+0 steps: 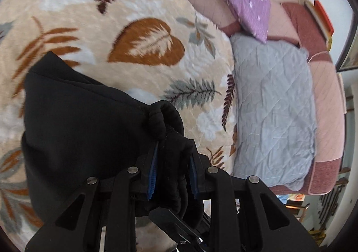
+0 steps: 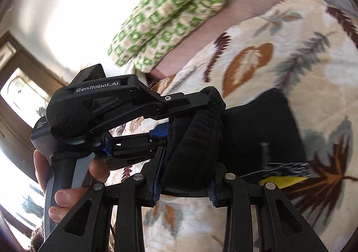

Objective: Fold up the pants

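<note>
The black pants (image 1: 76, 122) hang over the leaf-patterned blanket (image 1: 134, 35). My left gripper (image 1: 173, 162) is shut on the bunched elastic waistband, which runs between its blue pads. In the right wrist view my right gripper (image 2: 185, 176) is shut on the same ribbed waistband of the pants (image 2: 257, 135). The left gripper (image 2: 143, 115) also shows there, held in a hand, clamped on the waistband close beside my right one. The pants' legs trail down to the right over the blanket (image 2: 302, 62).
A grey quilted pad (image 1: 273, 106) and a purple pillow (image 1: 252, 10) lie on the pink bed beyond the blanket. A green-and-cream folded quilt (image 2: 170, 12) sits at the bed's far side. A yellow-tagged object (image 2: 282, 179) lies on the blanket near the pants.
</note>
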